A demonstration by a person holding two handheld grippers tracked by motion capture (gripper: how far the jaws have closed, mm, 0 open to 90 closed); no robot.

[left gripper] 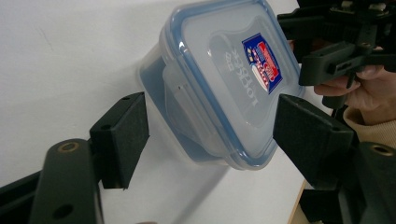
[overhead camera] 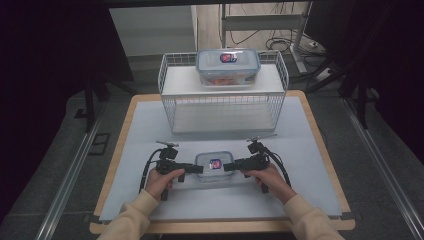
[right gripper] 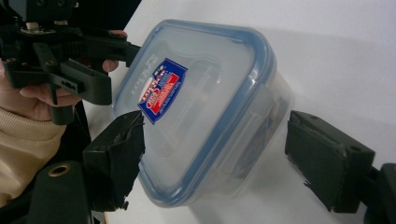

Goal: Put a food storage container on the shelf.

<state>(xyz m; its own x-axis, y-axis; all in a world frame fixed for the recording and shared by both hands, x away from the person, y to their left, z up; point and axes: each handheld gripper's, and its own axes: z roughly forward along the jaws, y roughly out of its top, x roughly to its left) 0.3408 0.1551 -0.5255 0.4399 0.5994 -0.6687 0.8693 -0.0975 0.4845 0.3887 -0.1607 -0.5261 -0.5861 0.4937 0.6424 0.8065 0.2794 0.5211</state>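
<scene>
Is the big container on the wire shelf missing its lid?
No: in the high view the big container on the wire shelf wears its blue-rimmed lid.

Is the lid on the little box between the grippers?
Yes, on: the blue-rimmed lid sits flat atop the small container.

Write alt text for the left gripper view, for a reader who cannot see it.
A small clear container with a blue-rimmed lid and a red and blue label lies on a white table, between the open black jaws of the left gripper, whose pads stand clear of its sides. At the upper right, the right gripper, held in a hand, faces the container's far end.
</scene>
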